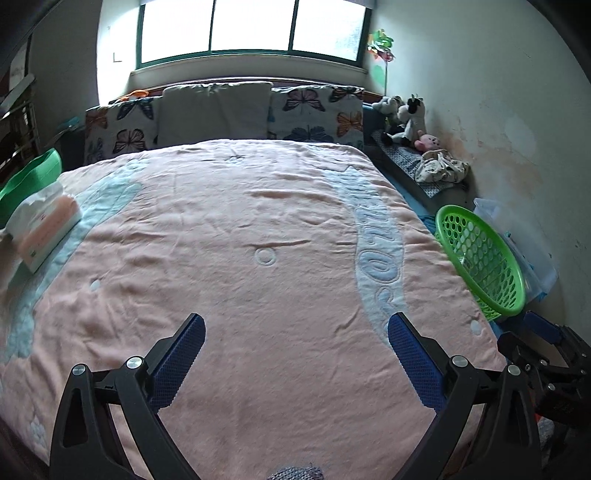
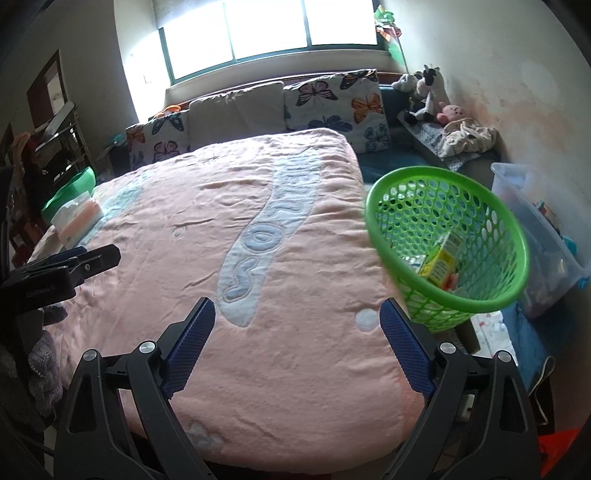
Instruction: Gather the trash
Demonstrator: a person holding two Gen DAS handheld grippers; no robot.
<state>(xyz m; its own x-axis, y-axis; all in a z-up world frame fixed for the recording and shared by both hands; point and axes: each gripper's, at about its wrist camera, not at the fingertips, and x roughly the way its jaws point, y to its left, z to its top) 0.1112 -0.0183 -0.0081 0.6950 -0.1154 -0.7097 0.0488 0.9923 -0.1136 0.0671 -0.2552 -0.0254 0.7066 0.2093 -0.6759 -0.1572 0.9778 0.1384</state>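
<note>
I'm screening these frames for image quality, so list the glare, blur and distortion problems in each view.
Left wrist view: the window is blown out to white, and the fisheye bows the pink blanket and darkens the corners. Right wrist view: the window is again overexposed, and the green basket is smeared along its near rim, while the carton inside is soft.

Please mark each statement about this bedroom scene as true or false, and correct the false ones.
1. The green basket holds a small carton. True.
2. The right gripper grips a tissue pack. False: its jaws stand open and empty over the blanket.
3. The tissue pack lies at the bed's left edge. True.
4. The left gripper is shut. False: it is open.
5. The basket stands at mid-bed. False: it is at the bed's right side.
</note>
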